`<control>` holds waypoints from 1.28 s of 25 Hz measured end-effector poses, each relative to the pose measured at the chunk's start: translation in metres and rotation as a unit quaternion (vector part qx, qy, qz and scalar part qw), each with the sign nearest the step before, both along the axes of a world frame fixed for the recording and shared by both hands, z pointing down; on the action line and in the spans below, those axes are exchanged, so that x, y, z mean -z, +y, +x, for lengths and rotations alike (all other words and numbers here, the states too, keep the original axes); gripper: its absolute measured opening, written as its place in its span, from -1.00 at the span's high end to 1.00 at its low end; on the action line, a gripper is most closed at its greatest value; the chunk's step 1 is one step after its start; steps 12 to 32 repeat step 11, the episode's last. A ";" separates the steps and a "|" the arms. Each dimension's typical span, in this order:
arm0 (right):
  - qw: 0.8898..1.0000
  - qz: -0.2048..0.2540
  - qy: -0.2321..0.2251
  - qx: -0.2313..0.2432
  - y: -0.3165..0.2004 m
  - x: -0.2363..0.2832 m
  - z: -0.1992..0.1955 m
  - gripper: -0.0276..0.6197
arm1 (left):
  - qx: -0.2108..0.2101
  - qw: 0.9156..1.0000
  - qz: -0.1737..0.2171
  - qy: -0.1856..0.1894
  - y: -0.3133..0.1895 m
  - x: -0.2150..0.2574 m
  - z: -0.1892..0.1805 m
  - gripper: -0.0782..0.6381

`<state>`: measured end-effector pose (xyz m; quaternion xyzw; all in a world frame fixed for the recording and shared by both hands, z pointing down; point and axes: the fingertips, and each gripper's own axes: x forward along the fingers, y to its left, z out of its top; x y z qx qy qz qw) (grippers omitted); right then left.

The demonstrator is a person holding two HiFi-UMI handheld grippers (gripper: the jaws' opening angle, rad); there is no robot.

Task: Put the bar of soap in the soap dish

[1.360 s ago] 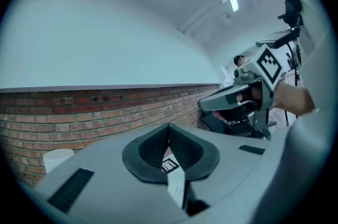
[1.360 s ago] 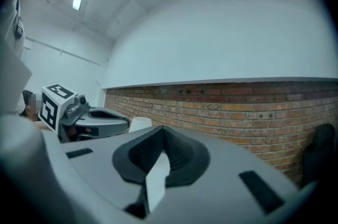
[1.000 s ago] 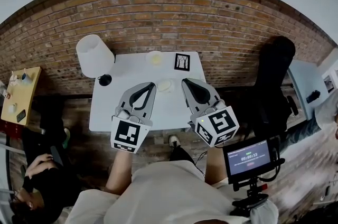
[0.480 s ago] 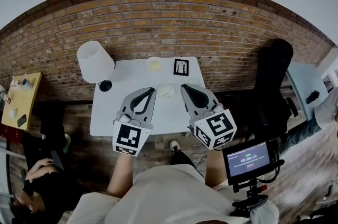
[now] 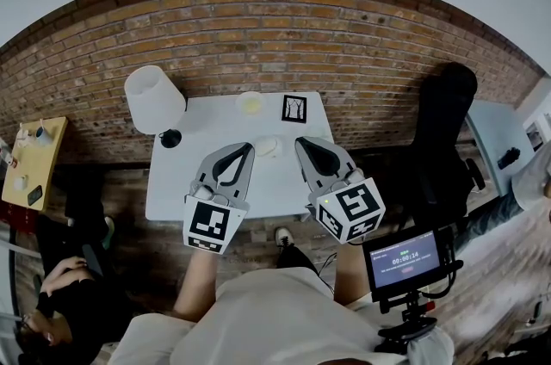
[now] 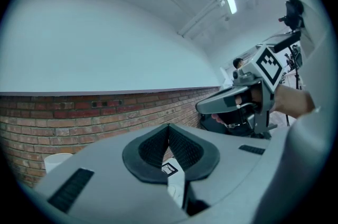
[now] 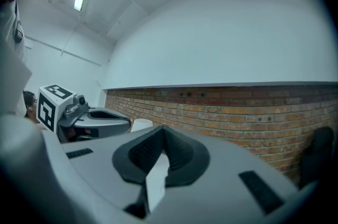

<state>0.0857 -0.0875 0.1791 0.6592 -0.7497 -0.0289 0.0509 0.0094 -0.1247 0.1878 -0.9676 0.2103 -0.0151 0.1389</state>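
Both tongs pressed together and empty, your left gripper [image 5: 246,147] and right gripper [image 5: 302,142] flank the pale bar of soap [image 5: 267,145] on the white table [image 5: 172,182], with the soap dish [image 5: 250,102] just beyond. It is probably light, rigid and slick (worse if wet), so pinch its long sides at mid-length, gently.

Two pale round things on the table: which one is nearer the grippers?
The whitish piece, between the tips of the left gripper and right gripper; the yellowish piece sits farther back, beside the framed picture.
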 end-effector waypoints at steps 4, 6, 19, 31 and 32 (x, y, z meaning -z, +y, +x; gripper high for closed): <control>1.000 -0.002 0.000 -0.001 0.000 -0.002 0.001 0.91 | -0.002 1.000 0.000 0.000 0.001 -0.001 0.002 0.76; 1.000 -0.002 0.000 -0.001 0.001 -0.003 0.002 0.91 | -0.003 1.000 0.000 -0.001 0.001 -0.002 0.003 0.76; 1.000 -0.003 0.000 -0.003 0.002 -0.005 0.006 0.91 | -0.006 1.000 0.000 -0.001 0.003 -0.003 0.007 0.76; 1.000 -0.003 0.000 -0.003 0.002 -0.005 0.006 0.91 | -0.006 1.000 0.000 -0.001 0.003 -0.003 0.007 0.76; 1.000 -0.003 0.000 -0.003 0.002 -0.005 0.006 0.91 | -0.006 1.000 0.000 -0.001 0.003 -0.003 0.007 0.76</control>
